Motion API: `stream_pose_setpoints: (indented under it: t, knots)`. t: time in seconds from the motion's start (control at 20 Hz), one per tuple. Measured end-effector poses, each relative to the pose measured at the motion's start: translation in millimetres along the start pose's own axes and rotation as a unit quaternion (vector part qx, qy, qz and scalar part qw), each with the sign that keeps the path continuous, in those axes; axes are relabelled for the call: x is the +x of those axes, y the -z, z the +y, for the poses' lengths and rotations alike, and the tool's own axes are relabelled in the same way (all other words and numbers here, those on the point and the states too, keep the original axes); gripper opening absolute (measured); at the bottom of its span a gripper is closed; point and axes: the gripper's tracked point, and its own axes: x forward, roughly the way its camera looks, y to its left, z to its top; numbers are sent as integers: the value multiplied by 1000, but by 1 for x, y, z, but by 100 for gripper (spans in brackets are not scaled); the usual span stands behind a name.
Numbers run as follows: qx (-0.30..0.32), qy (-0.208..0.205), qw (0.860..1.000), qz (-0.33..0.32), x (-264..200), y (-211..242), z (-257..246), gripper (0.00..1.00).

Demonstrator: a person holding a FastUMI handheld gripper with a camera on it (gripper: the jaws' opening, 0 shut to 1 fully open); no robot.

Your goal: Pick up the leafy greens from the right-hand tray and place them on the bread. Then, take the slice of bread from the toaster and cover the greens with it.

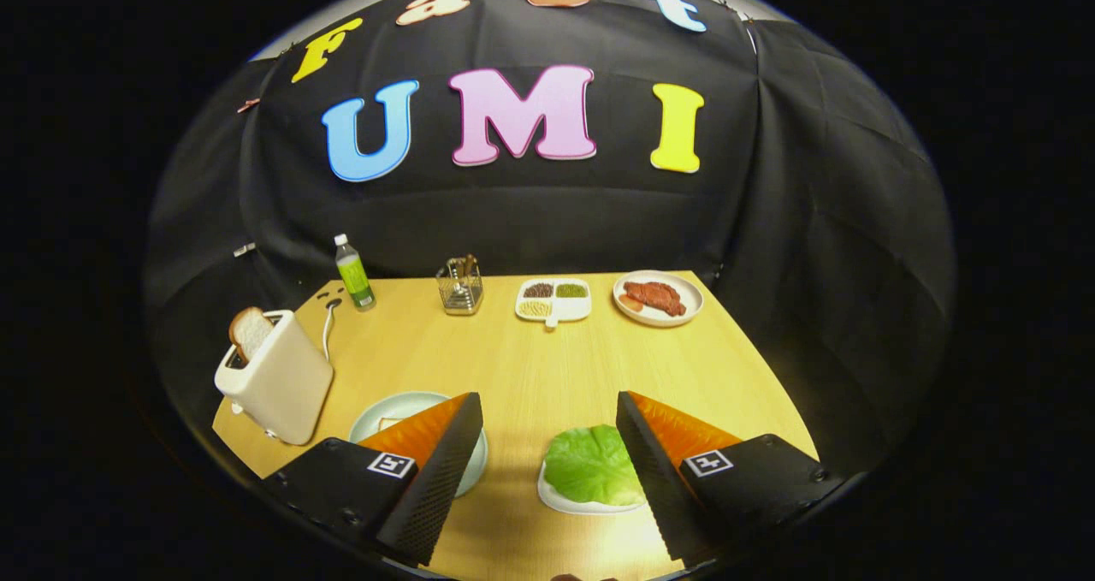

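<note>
we're holding the gripper (547, 470) above the near edge of the table (530, 367), fingers spread wide apart, nothing between them but bare wood

greens (592, 464) are lying flat on the small white tray (582, 504), just inside the right finger (654, 470), which is covering the tray's right side. the leaf is looking thin, soft and very light, with a crinkled surface, so we're guessing it flops and folds when lifted, no stiffness to rely on. it's lying too flat for the fingers to straddle it, so we're planning to come down on the free left or far edge where it's curling off the tray and pinch the edge, not the middle. light squeeze is enough; we're more worried about it slipping out or tearing than about weight

bread (395, 423) is sitting on the pale plate (402, 410), mostly hidden behind the left finger (432, 470), so we're not seeing exactly how it lies

slice (250, 333) is standing upright in the toaster (275, 376) at the table's left, top half poking out. we're expecting it to be light, spongy and easy to crush, so we're thinking of gripping across the flat faces of the exposed top and pulling straight up

nothing picked yet, step one is starting
</note>
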Motion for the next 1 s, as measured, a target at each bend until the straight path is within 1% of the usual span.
stream_pose_setpoints:
  t: [0.3,0.45,0.65,0.8,0.95,1.0]
  knots:
    - [-1,15,997,70,42,51,-41,98]
    - [-8,13,994,104,58,80,-52,98]
    - [-15,0,987,159,75,127,-59,98]
    - [-36,-14,984,176,86,144,-59,99]
    - [-26,-19,981,189,96,152,-63,98]
    - [-22,-19,981,194,98,155,-65,94]
